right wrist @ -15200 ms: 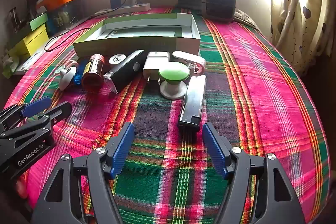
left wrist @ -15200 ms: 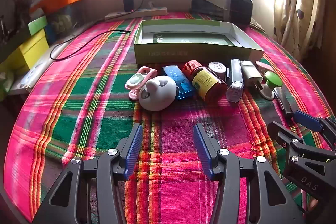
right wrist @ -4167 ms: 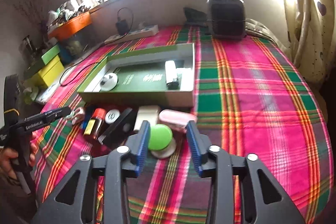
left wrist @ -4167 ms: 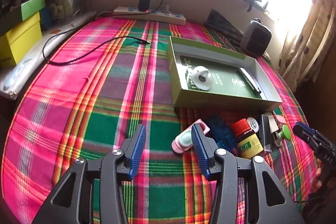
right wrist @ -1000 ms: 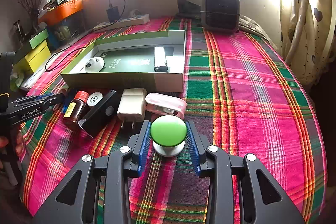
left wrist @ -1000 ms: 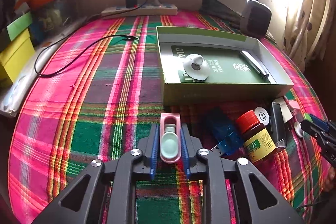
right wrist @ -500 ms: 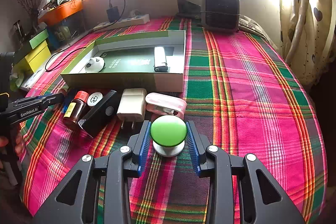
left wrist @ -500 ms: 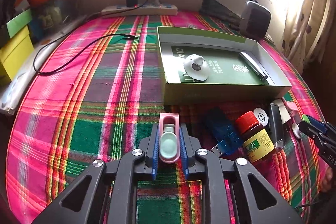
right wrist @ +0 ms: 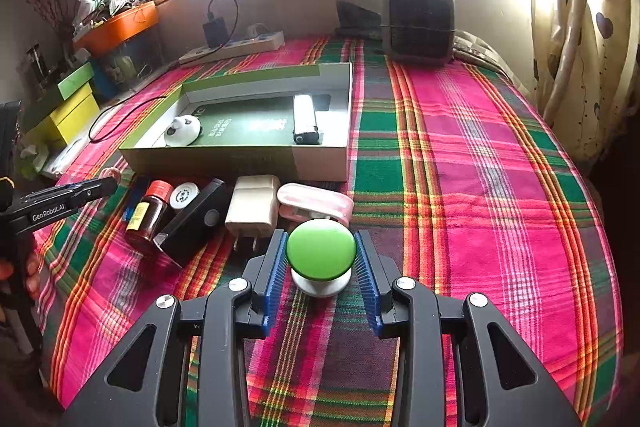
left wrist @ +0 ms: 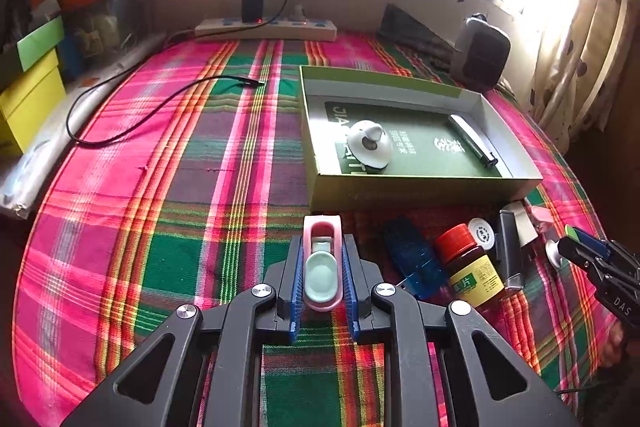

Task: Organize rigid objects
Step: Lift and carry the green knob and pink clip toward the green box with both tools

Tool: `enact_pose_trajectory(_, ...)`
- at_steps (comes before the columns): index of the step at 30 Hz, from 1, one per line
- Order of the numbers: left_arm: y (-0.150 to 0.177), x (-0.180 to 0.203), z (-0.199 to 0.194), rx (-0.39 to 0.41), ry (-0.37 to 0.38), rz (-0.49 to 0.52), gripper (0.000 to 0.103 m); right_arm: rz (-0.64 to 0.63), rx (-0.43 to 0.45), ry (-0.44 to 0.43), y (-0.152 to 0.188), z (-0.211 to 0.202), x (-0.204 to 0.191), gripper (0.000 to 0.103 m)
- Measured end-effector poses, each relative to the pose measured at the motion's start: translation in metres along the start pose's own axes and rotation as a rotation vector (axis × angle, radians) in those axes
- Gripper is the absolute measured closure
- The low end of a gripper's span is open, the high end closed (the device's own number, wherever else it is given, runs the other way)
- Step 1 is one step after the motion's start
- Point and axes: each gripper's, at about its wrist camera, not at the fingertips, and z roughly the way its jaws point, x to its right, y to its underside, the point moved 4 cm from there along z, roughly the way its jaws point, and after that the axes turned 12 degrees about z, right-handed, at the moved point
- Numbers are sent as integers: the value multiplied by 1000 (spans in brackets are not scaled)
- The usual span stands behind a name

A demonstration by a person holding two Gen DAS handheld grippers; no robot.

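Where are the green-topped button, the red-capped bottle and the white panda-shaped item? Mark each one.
green-topped button (right wrist: 321, 248), right wrist view, on its green dome.
red-capped bottle (left wrist: 476, 279), left wrist view, on its yellow label.
white panda-shaped item (left wrist: 370, 146), left wrist view, on its white body.

The left gripper (right wrist: 96, 189), seen from the right wrist view, carries white lettering "GenRobot.AI" along its black side. The right gripper (left wrist: 576, 247), seen from the left wrist view, bears the white letters "DAS" on its black body; any further letters are cut off at the frame edge. The green card (left wrist: 420, 143) lying in the box (left wrist: 400, 191) shows large pale letters "JIA", with smaller print too blurred to read. The bottle (left wrist: 470, 273) has a yellow label with the character "片".
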Motion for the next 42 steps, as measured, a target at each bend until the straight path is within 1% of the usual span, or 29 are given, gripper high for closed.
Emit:
enact_pose_trajectory(7, -13, -1, -15, 27, 3, 13, 86, -1, 18, -25, -7, -10, -2, 68)
enact_pose_trajectory(10, -22, -1, -20, 42, -1, 30, 86, -15, 35, -21, -14, -15, -3, 68)
enact_pose_trajectory(21, -60, 2, -20, 72, 52, 51, 86, -49, 61, -54, -48, -19, -18, 68)
enact_pose_trajectory(27, -76, 0, -11, 68, 75, 53, 86, -55, 47, -81, -65, -11, -28, 68)
enact_pose_trajectory(31, -85, 0, -2, 57, 84, 60, 86, -64, 25, -119, -75, -2, -37, 68)
enact_pose_trajectory(35, -97, 1, 11, 45, 123, 54, 86, -64, -5, -158, -82, 11, -47, 68)
enact_pose_trajectory(37, -103, 1, 18, 39, 127, 57, 86, -65, -23, -171, -85, 19, -51, 68)
enact_pose_trajectory(42, -110, 2, 40, 11, 133, 64, 86, -67, -67, -171, -89, 43, -55, 68)
